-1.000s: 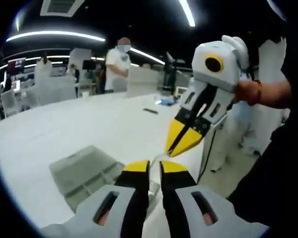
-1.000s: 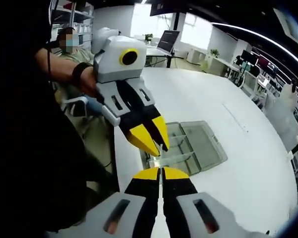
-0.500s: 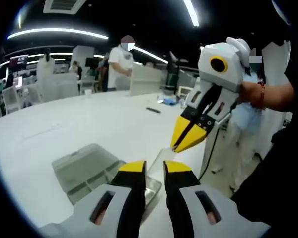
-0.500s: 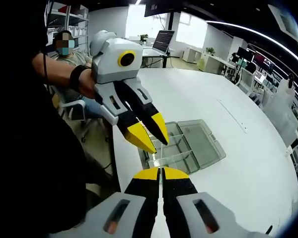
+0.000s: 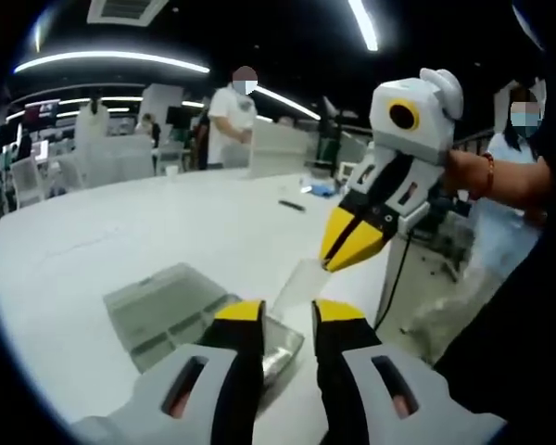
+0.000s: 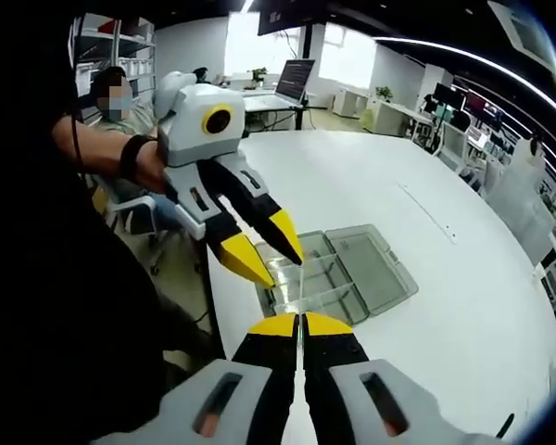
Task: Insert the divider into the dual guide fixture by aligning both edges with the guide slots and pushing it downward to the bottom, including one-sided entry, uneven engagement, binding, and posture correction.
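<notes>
Above the clear plastic compartment box (image 6: 338, 275) that sits near the edge of the round white table (image 6: 445, 232), you are holding a thin transparent plastic divider sheet (image 6: 299, 289) in the air. In the right gripper view your right gripper (image 6: 301, 324) has its yellow-tipped black jaws pressed together on the near edge of that sheet, with no gap visible beyond the sheet itself. The divider rises from those tips toward the box, and its far part passes between the jaws of your left gripper (image 6: 264, 253), which comes in from the left of the box.

In the left gripper view your left gripper (image 5: 288, 311) stands with its jaws clearly spread, a plain gap between the yellow tips; the divider (image 5: 297, 284) runs through that gap, and I cannot tell whether it touches either one. Your right gripper (image 5: 347, 248) shows here above and to the right of the box (image 5: 181, 311), jaws closed, pinching the upper corner of the sheet. The divider hangs tilted above the box's near compartments, not seated in any slot. The box's hinged lid lies open, flat on the table beside the tray.

Beyond the box, a small dark object (image 5: 285, 205) lies further along the table, and a person in a white shirt (image 5: 230, 125) stands behind the far edge.
</notes>
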`<move>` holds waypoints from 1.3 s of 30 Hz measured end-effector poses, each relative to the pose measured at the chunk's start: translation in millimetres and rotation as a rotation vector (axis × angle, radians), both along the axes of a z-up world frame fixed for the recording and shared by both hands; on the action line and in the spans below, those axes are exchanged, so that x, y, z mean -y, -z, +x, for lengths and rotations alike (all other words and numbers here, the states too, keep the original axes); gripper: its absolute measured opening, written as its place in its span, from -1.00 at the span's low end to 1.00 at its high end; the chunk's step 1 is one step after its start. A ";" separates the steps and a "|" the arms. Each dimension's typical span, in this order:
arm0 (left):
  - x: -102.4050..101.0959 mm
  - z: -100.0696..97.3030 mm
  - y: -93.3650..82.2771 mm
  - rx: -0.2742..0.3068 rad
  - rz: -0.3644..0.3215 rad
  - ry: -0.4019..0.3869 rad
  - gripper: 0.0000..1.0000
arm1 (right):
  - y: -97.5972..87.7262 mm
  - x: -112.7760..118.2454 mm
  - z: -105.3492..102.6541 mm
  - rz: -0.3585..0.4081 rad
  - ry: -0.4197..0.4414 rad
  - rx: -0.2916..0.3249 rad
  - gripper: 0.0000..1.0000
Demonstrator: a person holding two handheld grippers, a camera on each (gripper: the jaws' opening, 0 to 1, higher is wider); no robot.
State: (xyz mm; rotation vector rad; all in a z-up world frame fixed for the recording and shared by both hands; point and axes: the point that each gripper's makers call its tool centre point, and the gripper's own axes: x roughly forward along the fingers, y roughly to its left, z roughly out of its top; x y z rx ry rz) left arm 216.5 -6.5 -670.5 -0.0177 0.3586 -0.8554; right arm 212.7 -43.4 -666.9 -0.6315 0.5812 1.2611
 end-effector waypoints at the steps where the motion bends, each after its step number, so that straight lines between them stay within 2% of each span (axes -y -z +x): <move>1: -0.9 -0.7 0.2 -0.003 -0.001 -0.005 -0.60 | -0.3 0.3 0.2 0.002 0.003 0.000 -1.00; 19: -17.5 -8.7 -3.0 -0.007 -0.008 -0.073 -0.39 | -7.4 -4.2 7.9 0.056 0.026 -0.020 -1.00; 39: -44.6 -25.3 2.0 -0.017 -0.007 -0.169 -0.20 | -0.2 -23.2 9.3 0.027 -0.054 -0.026 -1.00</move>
